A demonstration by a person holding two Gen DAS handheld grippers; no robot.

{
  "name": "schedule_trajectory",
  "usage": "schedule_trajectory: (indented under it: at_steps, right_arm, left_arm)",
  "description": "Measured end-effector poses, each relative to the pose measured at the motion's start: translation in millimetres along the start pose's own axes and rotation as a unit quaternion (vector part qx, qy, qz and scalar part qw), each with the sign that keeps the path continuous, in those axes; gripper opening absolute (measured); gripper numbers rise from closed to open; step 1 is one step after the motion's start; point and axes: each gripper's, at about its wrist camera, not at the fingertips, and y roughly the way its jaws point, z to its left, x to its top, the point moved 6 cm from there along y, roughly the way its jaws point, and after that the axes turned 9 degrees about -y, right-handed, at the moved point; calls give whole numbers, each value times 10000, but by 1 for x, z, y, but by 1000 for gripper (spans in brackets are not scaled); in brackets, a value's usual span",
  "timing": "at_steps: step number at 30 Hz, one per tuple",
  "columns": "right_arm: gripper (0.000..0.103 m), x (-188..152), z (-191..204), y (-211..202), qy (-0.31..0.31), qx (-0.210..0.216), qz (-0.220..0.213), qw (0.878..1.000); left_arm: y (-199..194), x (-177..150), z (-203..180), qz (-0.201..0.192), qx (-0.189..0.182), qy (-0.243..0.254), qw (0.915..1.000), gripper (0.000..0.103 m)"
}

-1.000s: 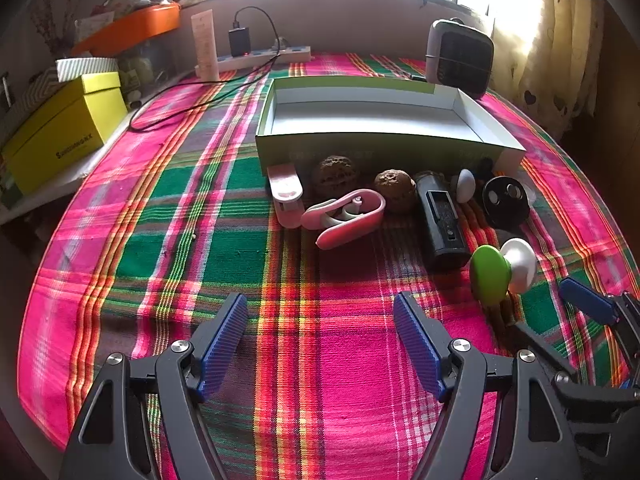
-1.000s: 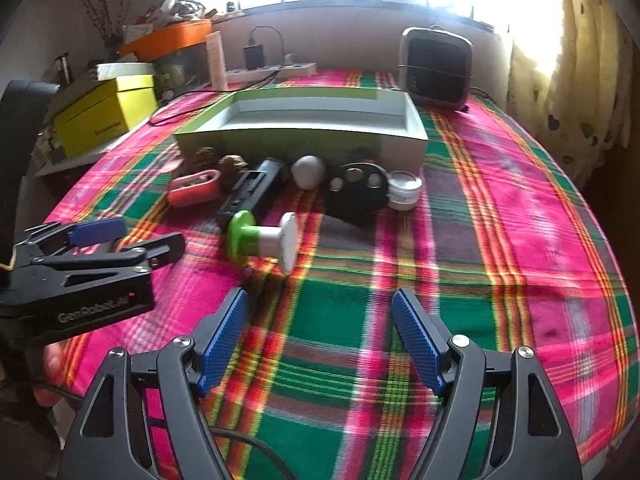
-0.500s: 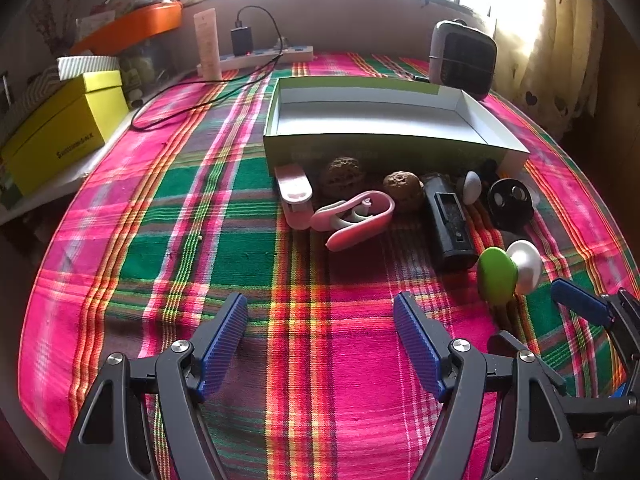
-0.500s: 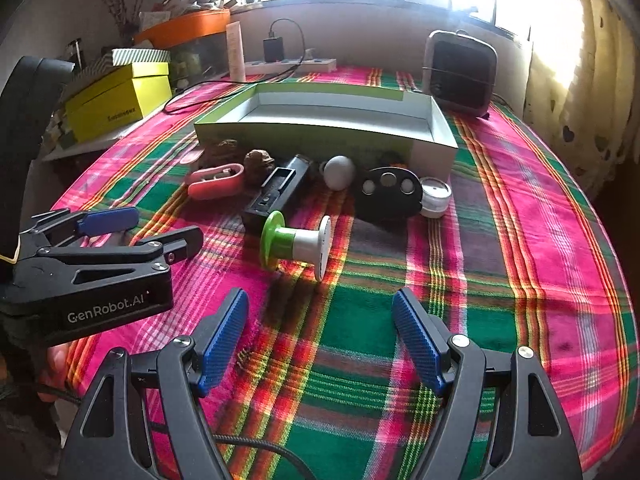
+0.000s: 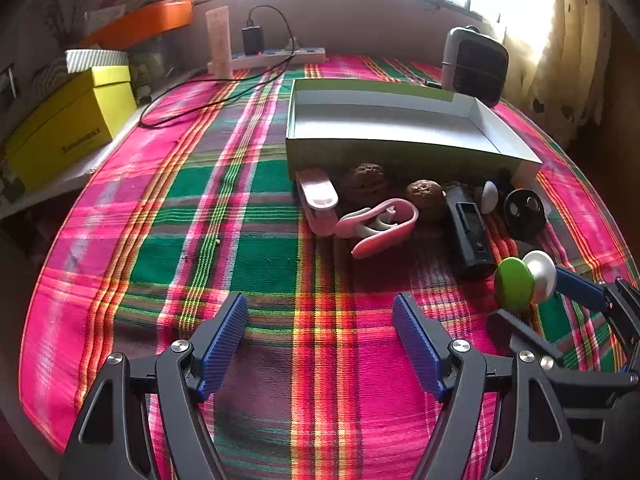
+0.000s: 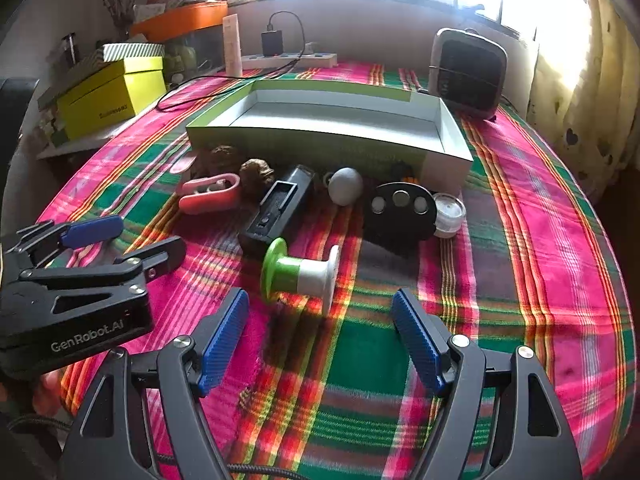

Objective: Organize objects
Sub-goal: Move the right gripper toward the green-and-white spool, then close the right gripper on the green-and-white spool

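While both grippers are hovering low over the plaid tablecloth [image 5: 224,240], nothing is being carried yet, and the shallow open box [image 6: 332,120] at the far side is sitting empty with the loose objects lined up along its near wall. Going left to right across that row: a pink clip [image 5: 318,200] is lying at the left end, two walnuts [image 5: 366,182] are sitting against the box, a pink curved holder [image 5: 380,226] is lying in front of them, a black rectangular device [image 6: 278,208] is pointing its long axis away from the cameras, and a grey ball [image 6: 345,185], a black oval disc [image 6: 402,210] and a small white jar [image 6: 449,210] are finishing the line.

Nearer than all of these, the green-and-white spool [image 6: 300,274] is lying on its side, its axis running left to right across the right wrist view. It is sitting just ahead of the right gripper [image 6: 320,332], slightly left of centre between the spread fingers, so that gripper looks the nearer one. The left gripper [image 5: 320,332], fingers likewise spread wide and empty, is facing bare cloth, with the spool off to its right.

A straight forward reach would probably have the right fingers closing on the spool's end flanges rather than across its barrel.
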Motion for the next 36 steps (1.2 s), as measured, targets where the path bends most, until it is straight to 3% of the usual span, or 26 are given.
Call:
schedule_trajectory:
  at_steps: [6, 12, 17, 21, 23, 27, 36]
  right_arm:
    - [64, 1, -7, 0, 72, 3, -15, 10000]
    - [42, 1, -14, -1, 121, -19, -74, 9999]
    - [36, 1, -18, -2, 155, 76, -121, 9998]
    - [36, 0, -18, -7, 30, 294, -181, 9994]
    - [37, -1, -20, -8, -95, 196, -188, 9996]
    - [50, 1, -23, -12, -259, 179, -352, 9989]
    - [51, 16, -21, 2, -580, 469, -274, 9968]
  left_arm:
    - [1, 2, 1, 9, 23, -2, 10000, 75]
    - [1, 1, -1, 65, 0, 10, 10000, 75]
    - [-1, 0, -7, 120, -142, -2, 9998, 72]
    - [-5, 2, -10, 85, -186, -40, 9998, 72]
    - [-7, 3, -13, 93, -299, -74, 9995, 72]
    - [-9, 2, -20, 137, -468, -34, 9988, 72]
    - [-9, 4, -23, 186, -508, -77, 9985, 72]
